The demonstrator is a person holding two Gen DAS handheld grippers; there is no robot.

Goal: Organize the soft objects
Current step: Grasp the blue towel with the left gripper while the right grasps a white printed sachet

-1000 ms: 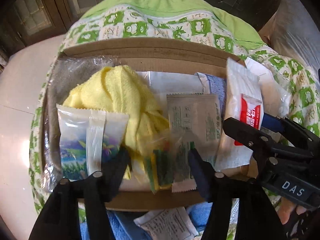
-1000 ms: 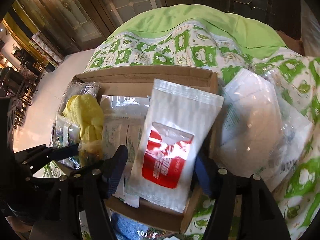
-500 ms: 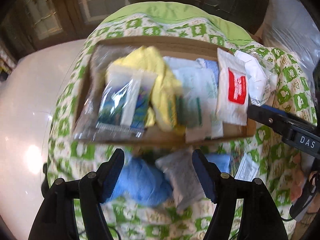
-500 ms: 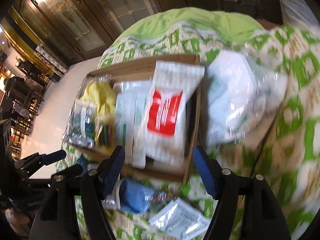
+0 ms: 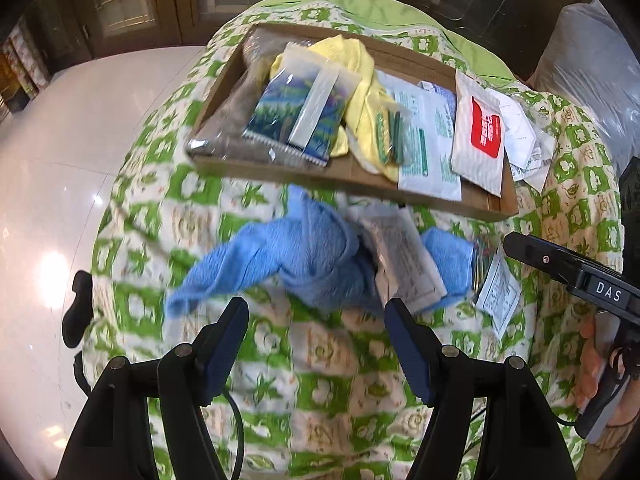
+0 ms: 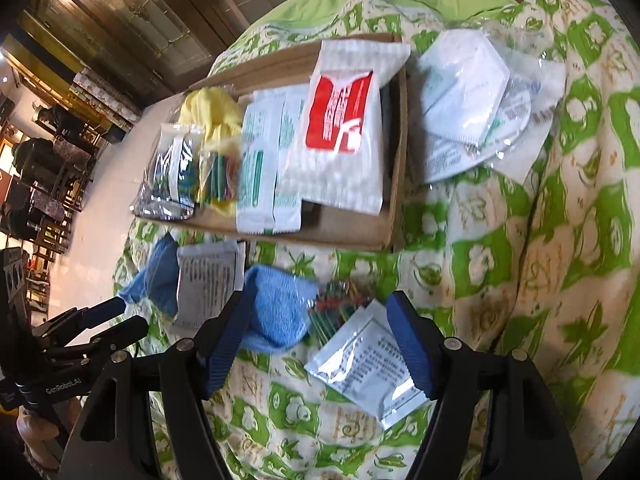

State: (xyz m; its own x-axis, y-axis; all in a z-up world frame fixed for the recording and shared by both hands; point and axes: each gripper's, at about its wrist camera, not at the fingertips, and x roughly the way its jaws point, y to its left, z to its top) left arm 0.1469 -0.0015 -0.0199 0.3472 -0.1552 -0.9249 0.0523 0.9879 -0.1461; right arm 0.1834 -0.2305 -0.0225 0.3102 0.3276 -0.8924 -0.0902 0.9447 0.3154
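Note:
A shallow cardboard tray [image 5: 360, 178] [image 6: 340, 228] on the bed holds a yellow cloth [image 5: 360, 92] [image 6: 208, 112], a red-labelled packet [image 5: 480, 136] [image 6: 340, 120] and other sachets. In front of it a crumpled blue cloth [image 5: 296, 256] [image 6: 276, 312] lies on the green-patterned bedspread [image 5: 320, 400], with a grey-white packet [image 5: 404, 256] [image 6: 204, 280] across it. My left gripper [image 5: 316, 320] hovers open just short of the blue cloth, holding nothing. My right gripper [image 6: 318, 312] is open above the cloth's right end, a bag of coloured sticks [image 6: 340, 300] and a white sachet [image 6: 368, 364].
Clear-wrapped face masks [image 6: 468, 92] lie on the bedspread right of the tray. A glossy white floor [image 5: 48, 200] drops away to the left of the bed. A large plastic-wrapped bundle [image 5: 592, 64] sits at the far right. Dark wooden furniture stands behind.
Both grippers drew back from the tray toward the near side of the bed. The stick bag and the red-labelled packet that sat between their jaws now lie in the tray. The blue cloth came into view.

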